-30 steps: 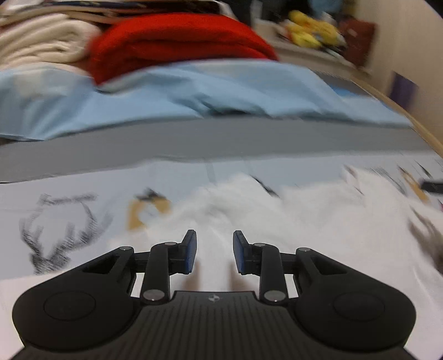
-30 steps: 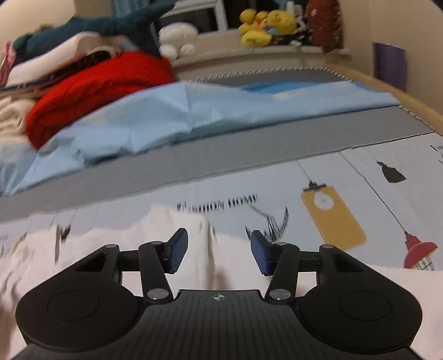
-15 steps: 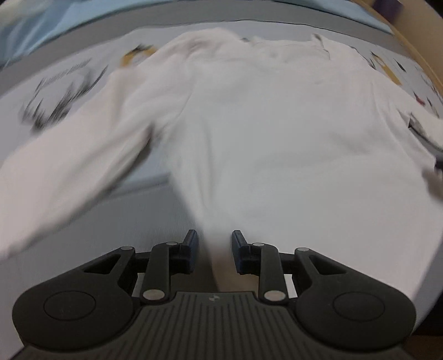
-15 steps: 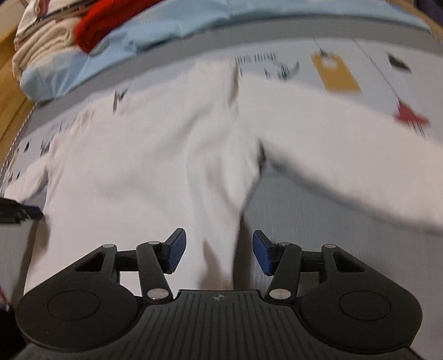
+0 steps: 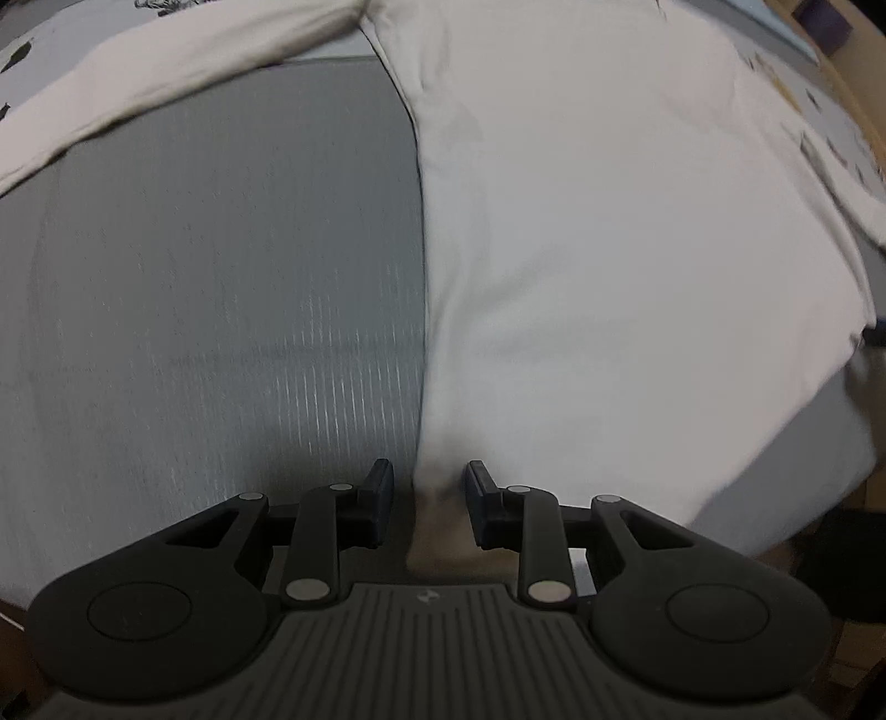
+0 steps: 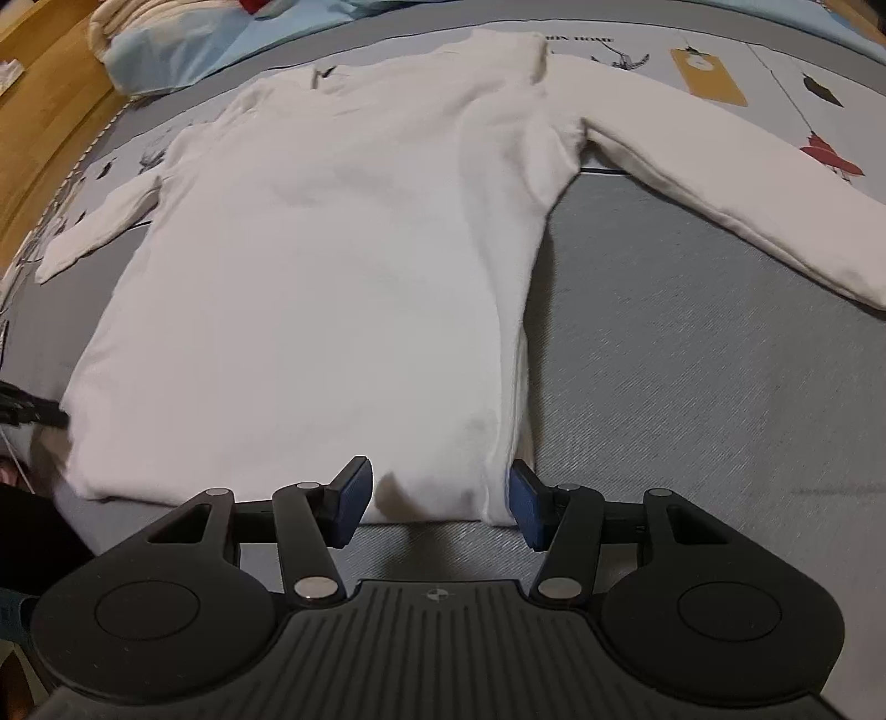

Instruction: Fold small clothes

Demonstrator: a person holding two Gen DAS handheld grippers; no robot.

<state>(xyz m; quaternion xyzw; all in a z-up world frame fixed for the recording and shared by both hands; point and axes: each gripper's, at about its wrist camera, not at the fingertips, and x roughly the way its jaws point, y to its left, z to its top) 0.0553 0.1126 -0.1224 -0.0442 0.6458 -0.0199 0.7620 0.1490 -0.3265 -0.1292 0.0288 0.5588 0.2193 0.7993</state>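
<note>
Only R view shows whole sweater (image 6: 332, 249) w/ both sleeves.

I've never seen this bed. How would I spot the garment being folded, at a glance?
Start at the grey bedspread with the printed cartoon panel near its far end. Spread flat across both is a white long-sleeved top, sleeves out to either side, hem nearest the cameras. It is the only thing laid out flat; the light blue bedding beyond it lies rumpled.

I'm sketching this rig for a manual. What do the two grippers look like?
Both have a matte black ribbed body with a small round emblem, two round discs, and silver-riveted linkage arms. The right gripper has blue finger pads; the left gripper's pads look dark. No cables or sleeves show.
</note>
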